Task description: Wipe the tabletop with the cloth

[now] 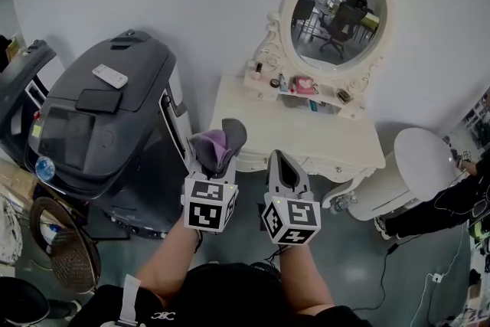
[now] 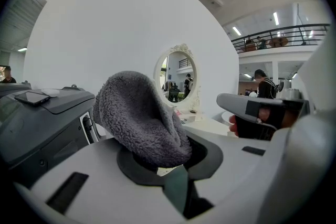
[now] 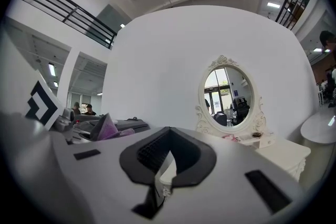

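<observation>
My left gripper [image 1: 212, 165] grasps the cloth [image 1: 218, 143], its length pointing ahead; right gripper [image 1: 282, 166] clenched empty; counter [image 1: 337, 135] just ahead.

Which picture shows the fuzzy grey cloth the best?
The left gripper view: the cloth fills the middle with its fuzz clear, pinched in the jaws of the left gripper. The head view shows the cloth small from above, grey with purple inside. The right gripper view catches only a purple-grey corner at the left.

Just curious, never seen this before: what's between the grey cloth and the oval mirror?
Head view: past the cloth lies bare white tabletop, then a little shelf of trinkets under the mirror.
</observation>
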`<state>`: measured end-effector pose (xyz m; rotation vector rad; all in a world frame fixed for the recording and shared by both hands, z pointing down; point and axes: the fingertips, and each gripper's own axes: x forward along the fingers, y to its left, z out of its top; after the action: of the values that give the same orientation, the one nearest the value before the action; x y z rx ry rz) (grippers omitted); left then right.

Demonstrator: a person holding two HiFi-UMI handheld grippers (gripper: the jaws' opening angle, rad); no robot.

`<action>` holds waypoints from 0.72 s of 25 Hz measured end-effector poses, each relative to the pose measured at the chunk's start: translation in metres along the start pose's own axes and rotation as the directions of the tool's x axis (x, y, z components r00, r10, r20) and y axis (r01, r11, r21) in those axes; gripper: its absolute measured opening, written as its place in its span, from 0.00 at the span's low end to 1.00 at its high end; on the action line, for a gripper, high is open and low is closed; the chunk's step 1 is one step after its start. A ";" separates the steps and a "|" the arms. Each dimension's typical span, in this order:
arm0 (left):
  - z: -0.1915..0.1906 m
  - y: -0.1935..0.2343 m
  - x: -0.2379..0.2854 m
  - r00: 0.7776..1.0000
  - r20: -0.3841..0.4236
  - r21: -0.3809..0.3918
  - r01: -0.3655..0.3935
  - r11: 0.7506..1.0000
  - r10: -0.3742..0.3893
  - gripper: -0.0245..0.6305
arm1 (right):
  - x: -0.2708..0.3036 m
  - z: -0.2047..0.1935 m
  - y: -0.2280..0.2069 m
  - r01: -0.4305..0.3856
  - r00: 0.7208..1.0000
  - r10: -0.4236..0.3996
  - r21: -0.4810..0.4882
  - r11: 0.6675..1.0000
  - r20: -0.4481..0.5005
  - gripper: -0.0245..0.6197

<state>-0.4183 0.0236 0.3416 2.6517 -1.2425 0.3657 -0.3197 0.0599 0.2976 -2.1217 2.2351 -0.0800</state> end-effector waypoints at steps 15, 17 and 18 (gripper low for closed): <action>-0.020 0.056 0.029 0.997 -0.065 -0.040 -0.031 0.999 0.028 0.14 | 0.064 -0.023 0.018 -0.034 0.997 0.036 0.024 0.999 -0.063 0.05; -0.017 0.061 0.039 0.997 -0.067 -0.036 -0.046 0.998 0.044 0.14 | 0.077 -0.022 0.014 -0.051 0.997 0.053 0.032 0.998 -0.057 0.05; -0.014 0.064 0.044 0.996 -0.068 -0.034 -0.054 0.998 0.052 0.14 | 0.084 -0.022 0.012 -0.059 0.997 0.061 0.036 0.998 -0.055 0.05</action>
<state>-0.4423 -0.0448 0.3728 2.5589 -1.2884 0.4325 -0.3377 -0.0230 0.3179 -2.0592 2.3088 -0.1762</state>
